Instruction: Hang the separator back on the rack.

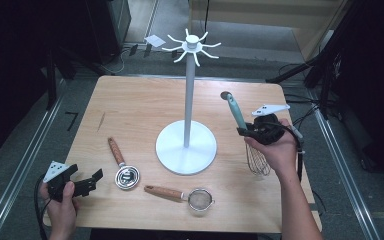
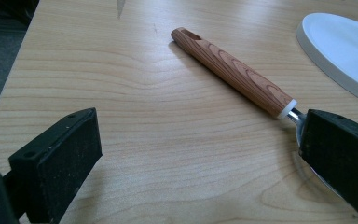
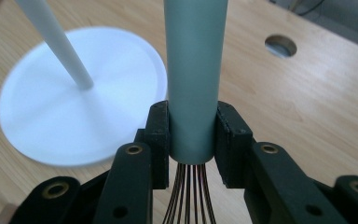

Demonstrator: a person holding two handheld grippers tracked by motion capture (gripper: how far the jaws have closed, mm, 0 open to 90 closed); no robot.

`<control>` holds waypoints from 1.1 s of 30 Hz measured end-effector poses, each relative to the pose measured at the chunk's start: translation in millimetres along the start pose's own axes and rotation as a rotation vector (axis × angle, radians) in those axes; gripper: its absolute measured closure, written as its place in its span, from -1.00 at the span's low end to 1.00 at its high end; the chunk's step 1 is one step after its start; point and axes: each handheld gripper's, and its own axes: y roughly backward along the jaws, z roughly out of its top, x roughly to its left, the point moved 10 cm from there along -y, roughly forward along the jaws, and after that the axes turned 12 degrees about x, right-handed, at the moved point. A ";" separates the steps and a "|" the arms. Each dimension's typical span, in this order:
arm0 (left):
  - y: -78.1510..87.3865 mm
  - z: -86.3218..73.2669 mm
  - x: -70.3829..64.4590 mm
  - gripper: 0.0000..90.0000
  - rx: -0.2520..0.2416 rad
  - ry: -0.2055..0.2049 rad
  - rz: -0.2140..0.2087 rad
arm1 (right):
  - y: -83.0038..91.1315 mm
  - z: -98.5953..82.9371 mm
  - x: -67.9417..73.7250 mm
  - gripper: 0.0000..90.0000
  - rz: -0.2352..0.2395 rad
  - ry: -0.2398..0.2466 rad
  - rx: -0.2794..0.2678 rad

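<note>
A whisk with a grey-green handle and wire loops is held off the table at the right, handle up and tilted back. My right gripper is shut on the handle's lower end, just above the wires. My left gripper rests open at the table's front left corner. A wood-handled steel scoop lies just right of it; its handle runs away between the jaws. A wood-handled small strainer lies near the front edge.
A white utensil tree with hooked arms on top stands mid-table on a round base. A round hole is cut in the tabletop at the back right. Bare wood lies at the back left.
</note>
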 end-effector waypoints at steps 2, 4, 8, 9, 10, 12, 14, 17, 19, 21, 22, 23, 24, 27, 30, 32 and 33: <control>-0.1 0.0 0.0 -1.00 0.000 0.000 0.001 | 6.4 4.9 5.0 0.58 0.019 -0.002 -0.052; -0.1 0.0 -0.1 -1.00 0.000 0.000 0.001 | 11.8 8.9 10.3 0.58 0.018 0.006 -0.086; 0.0 0.0 -0.1 -1.00 -0.001 -0.002 0.001 | 21.7 18.8 22.4 0.58 0.026 0.011 -0.162; 0.0 0.0 -0.1 -1.00 -0.001 -0.002 0.001 | 21.7 18.8 22.4 0.58 0.026 0.011 -0.162; 0.1 0.1 -0.2 -1.00 -0.002 0.000 0.000 | 25.5 23.3 26.7 0.58 0.039 0.006 -0.195; 0.1 0.1 -0.2 -1.00 -0.003 -0.001 0.000 | 29.7 28.4 30.6 0.58 0.043 0.008 -0.233; 0.1 0.2 -0.2 -1.00 -0.003 0.000 0.000 | 31.8 30.9 32.5 0.58 0.045 0.006 -0.250; 0.0 0.1 -0.1 -1.00 -0.002 -0.001 -0.001 | 40.6 39.2 38.5 0.58 0.044 0.005 -0.309; 0.0 0.1 0.0 -1.00 -0.002 -0.001 -0.001 | 44.0 42.3 42.4 0.58 0.053 0.004 -0.334; 0.1 0.1 -0.1 -1.00 -0.002 -0.001 -0.001 | 45.0 43.6 44.3 0.58 0.054 0.008 -0.341; 0.1 0.1 -0.1 -1.00 -0.003 -0.001 -0.002 | 46.4 46.0 47.7 0.58 0.047 0.010 -0.351; 0.2 0.1 -0.2 -1.00 -0.003 -0.001 -0.003 | 46.9 46.7 48.7 0.58 0.047 0.011 -0.354; 0.1 0.2 -0.2 -1.00 -0.003 0.000 -0.003 | 47.6 47.7 50.2 0.58 0.052 0.011 -0.359; 0.0 0.2 -0.2 -1.00 -0.003 0.000 0.000 | 50.8 51.4 53.7 0.58 0.060 0.010 -0.378; 0.1 0.2 -0.2 -1.00 -0.003 0.001 0.000 | 55.0 55.3 57.2 0.58 0.058 0.018 -0.397; 0.0 0.2 -0.2 -1.00 -0.003 0.001 -0.001 | 57.6 57.7 59.6 0.58 0.057 0.021 -0.407; 0.0 0.2 -0.2 -1.00 -0.003 0.001 -0.001 | 59.1 58.9 60.7 0.58 0.056 0.021 -0.412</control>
